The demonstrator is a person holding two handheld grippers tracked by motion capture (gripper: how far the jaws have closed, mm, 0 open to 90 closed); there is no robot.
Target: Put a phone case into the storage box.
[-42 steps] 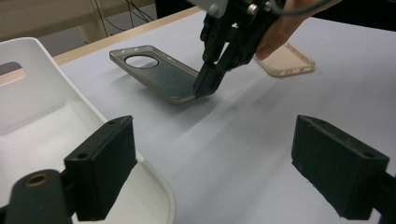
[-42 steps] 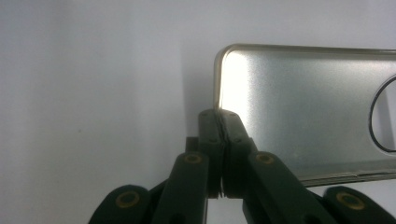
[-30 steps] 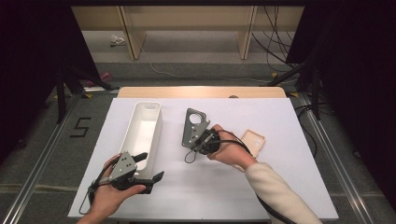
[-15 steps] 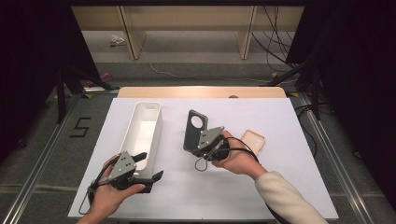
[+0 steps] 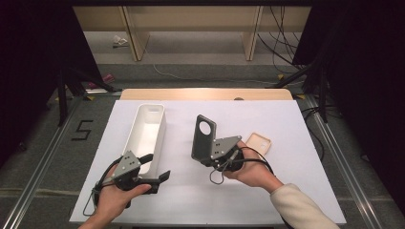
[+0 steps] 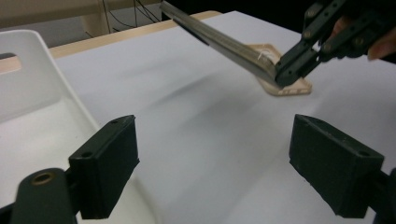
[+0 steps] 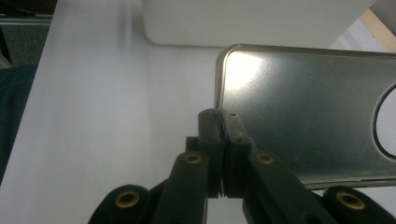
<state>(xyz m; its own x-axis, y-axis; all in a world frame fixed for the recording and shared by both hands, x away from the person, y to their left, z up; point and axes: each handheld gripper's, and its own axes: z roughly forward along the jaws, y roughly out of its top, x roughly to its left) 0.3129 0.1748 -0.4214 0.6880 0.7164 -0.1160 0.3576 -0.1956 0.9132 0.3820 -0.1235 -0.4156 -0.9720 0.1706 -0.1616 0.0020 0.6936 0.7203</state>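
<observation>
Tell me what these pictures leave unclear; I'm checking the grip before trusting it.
- Right gripper view: its jaws cover the pinched edge of the dark phone case; the frame's right edge crops the case.
- High view: the hand hides part of the beige phone case.
- Left gripper view: the white bin is cut off at left.

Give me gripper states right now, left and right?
Left gripper: open, nothing between the jaws, beside the white bin.
Right gripper: shut on the dark phone case, held lifted off the table.
</observation>
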